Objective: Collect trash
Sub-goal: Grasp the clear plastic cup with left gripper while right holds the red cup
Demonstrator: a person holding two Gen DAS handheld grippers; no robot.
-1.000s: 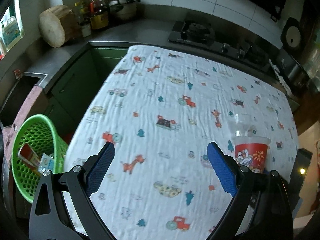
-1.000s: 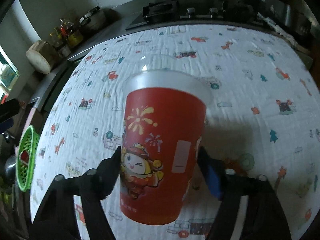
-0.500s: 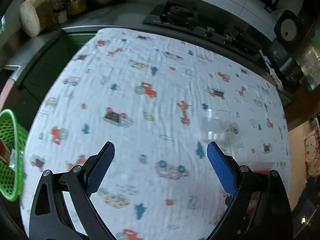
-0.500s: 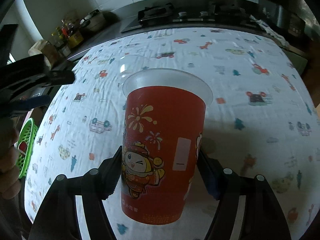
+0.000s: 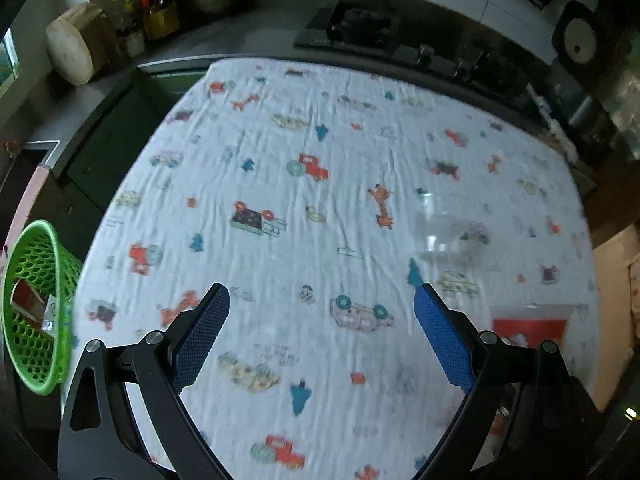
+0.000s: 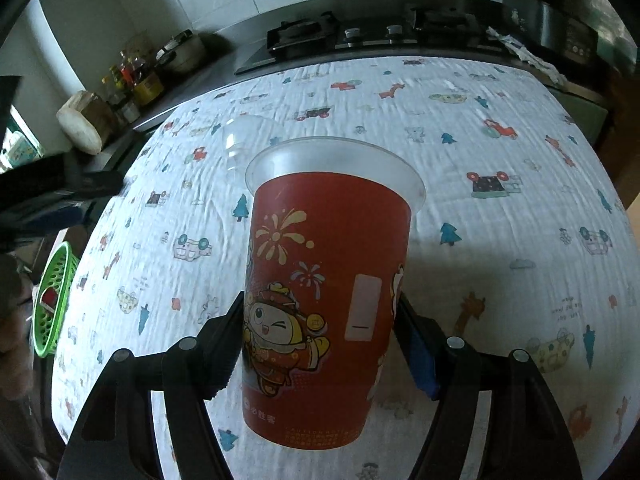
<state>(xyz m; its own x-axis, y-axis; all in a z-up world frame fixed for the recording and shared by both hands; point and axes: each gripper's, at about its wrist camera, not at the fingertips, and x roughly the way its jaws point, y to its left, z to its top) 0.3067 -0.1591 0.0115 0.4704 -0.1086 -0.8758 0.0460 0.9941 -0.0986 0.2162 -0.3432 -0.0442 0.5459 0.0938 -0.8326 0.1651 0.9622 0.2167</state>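
While the right hand-held gripper [image 6: 316,344] clamps the red cup [image 6: 326,296] by its lower body, the cup stays upright above the table [image 6: 500,240], probably so that nothing spills on the way to the green basket [image 5: 34,312]. This basket stands beside the table, well apart from the cup, and already holds some packaging. Close behind the cup, a clear plastic lid [image 6: 244,140] lies on the cloth. The left hand-held gripper [image 5: 320,336] is spread wide and empty, seemingly ready for this lid.
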